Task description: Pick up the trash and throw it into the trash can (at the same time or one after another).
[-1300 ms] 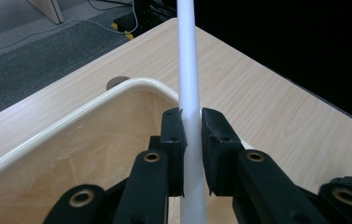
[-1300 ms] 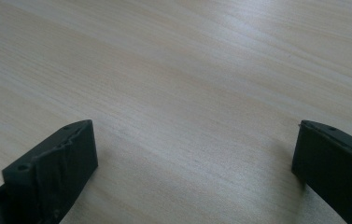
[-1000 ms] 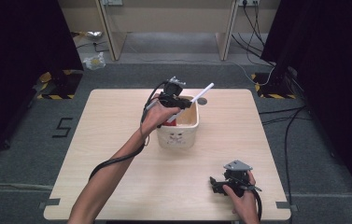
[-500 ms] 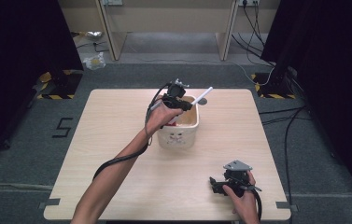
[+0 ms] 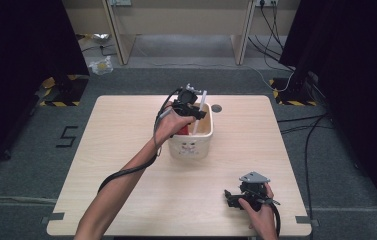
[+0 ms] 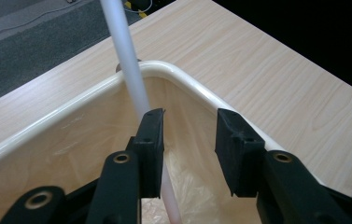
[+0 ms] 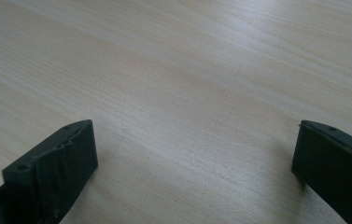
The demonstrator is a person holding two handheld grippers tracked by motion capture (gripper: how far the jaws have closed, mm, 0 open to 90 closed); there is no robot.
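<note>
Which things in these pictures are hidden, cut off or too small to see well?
- Red object in the white bin, high view: mostly hidden by the left hand.
- White stick, left gripper view: top cut off by the frame, lower end behind the left tool.
- Print on the bin front, high view: too small to read.
- Right tool, right gripper view: body cut off by the frame.

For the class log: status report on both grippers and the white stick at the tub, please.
Left gripper over the tub, jaws just opened, white stick outside them against one jaw. Right gripper open, low over the bare table. Nothing in the way.
</note>
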